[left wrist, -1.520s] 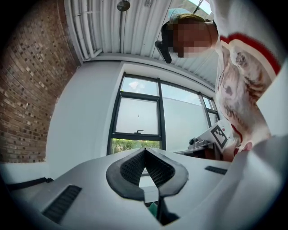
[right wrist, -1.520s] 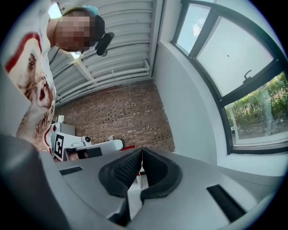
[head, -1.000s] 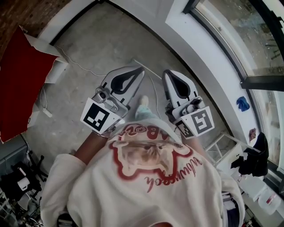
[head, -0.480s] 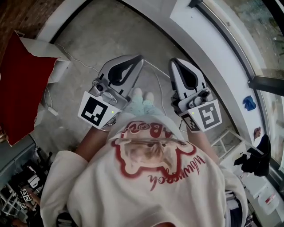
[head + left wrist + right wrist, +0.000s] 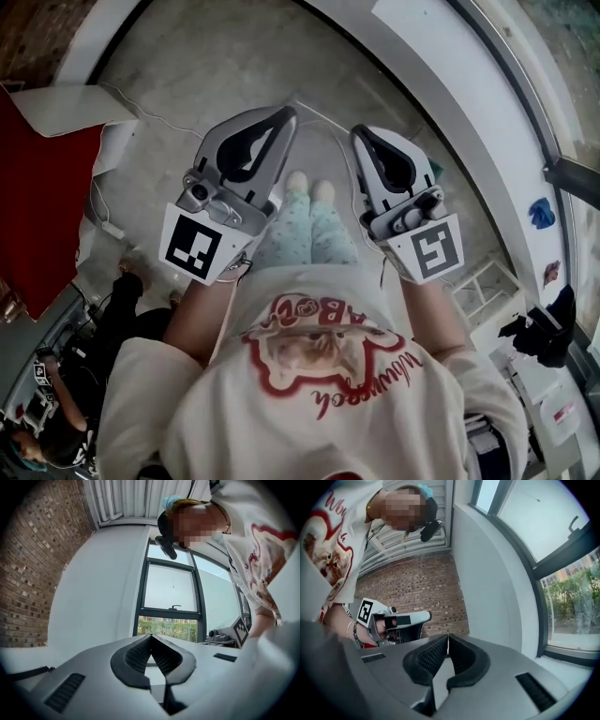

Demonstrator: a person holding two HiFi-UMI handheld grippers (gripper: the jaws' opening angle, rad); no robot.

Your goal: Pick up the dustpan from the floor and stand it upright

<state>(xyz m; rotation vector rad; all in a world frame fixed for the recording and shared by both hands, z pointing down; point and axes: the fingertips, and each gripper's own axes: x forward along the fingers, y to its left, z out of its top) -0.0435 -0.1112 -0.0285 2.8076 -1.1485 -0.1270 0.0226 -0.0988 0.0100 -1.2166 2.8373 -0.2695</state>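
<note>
No dustpan shows in any view. In the head view my left gripper [image 5: 286,113] and my right gripper [image 5: 360,134] are held side by side in front of the body, above the concrete floor [image 5: 216,66]. Both have their jaws shut with nothing between them. The left gripper view has the closed black pads [image 5: 140,656] against a window and a white wall. In the right gripper view the pads [image 5: 461,660] meet in front of a brick wall, with the left gripper [image 5: 389,618] off to the left.
The person's feet in pale socks [image 5: 309,186] stand between the grippers. A white cable [image 5: 323,120] runs over the floor. A red sheet [image 5: 37,216] lies at the left, a white sill [image 5: 450,84] curves along the right, and another person [image 5: 56,412] crouches bottom left.
Both grippers have moved together, still shut and empty. The legs and feet now show between them, the red sheet has slid further left, and a person has come into view bottom left.
</note>
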